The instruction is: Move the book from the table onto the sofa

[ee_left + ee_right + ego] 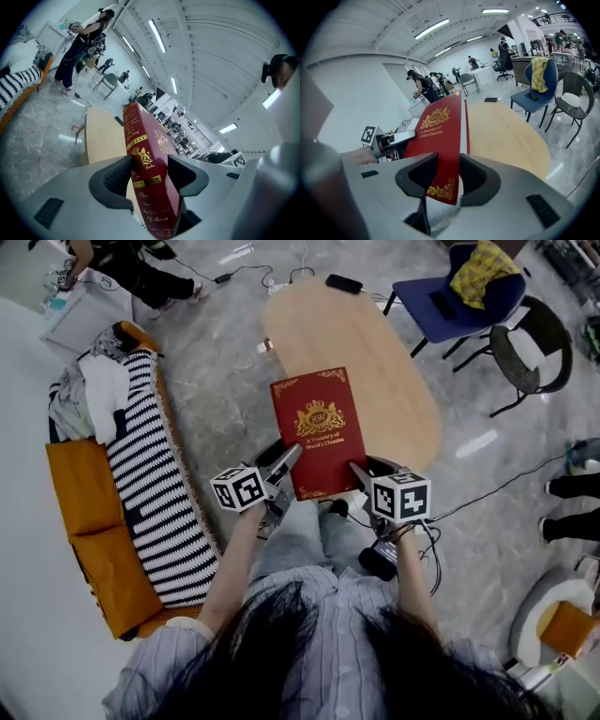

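Observation:
A red hardcover book (317, 432) with gold print is held at the near end of the oval wooden table (375, 352), over its edge. My left gripper (284, 465) is shut on its lower left corner; in the left gripper view the spine (143, 154) stands pinched between the pads of the left gripper (149, 171). My right gripper (361, 474) is shut on the lower right corner. In the right gripper view the cover (440, 124) runs between the pads of the right gripper (449, 176). The orange sofa (89, 512) with a striped blanket (150, 484) lies to the left.
A black phone (344, 283) lies at the table's far end. A blue chair (450, 296) with a yellow cloth and a black wicker chair (530, 348) stand at the right. Clothes (89, 395) are piled on the sofa's far end. A cable (497, 488) crosses the floor.

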Tool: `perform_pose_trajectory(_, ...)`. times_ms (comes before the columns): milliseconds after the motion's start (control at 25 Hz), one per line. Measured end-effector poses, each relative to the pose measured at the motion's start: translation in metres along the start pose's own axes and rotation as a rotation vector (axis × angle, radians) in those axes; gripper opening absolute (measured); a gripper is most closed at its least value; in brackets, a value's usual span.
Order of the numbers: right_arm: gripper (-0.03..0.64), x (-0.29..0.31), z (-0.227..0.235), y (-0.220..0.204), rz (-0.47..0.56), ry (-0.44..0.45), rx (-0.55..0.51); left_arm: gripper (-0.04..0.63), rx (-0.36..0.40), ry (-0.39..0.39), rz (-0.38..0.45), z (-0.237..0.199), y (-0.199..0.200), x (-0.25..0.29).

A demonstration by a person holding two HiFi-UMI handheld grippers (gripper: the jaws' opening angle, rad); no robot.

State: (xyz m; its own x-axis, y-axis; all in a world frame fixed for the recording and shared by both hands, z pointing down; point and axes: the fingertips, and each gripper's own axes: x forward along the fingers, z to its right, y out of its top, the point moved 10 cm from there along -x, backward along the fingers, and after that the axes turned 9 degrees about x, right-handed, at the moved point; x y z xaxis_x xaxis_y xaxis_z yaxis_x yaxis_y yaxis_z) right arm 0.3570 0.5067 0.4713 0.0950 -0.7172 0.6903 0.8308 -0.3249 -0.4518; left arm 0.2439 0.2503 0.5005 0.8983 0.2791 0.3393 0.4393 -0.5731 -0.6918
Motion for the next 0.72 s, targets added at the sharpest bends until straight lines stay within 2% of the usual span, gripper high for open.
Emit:
perform_pose_trajectory(360, 0.15, 0.033, -0.05, 0.01, -0.083, 0.104, -0.133, 0.239, -0.021, 0.128, 0.108, -0.016, 0.008, -0.068)
perform_pose_trajectory(720, 0.147, 0.059, -0.086, 0.035, -0.165, 0.204, -0.24, 0.238, -0.045, 0.235, 0.225, -0.024, 0.022, -0.107)
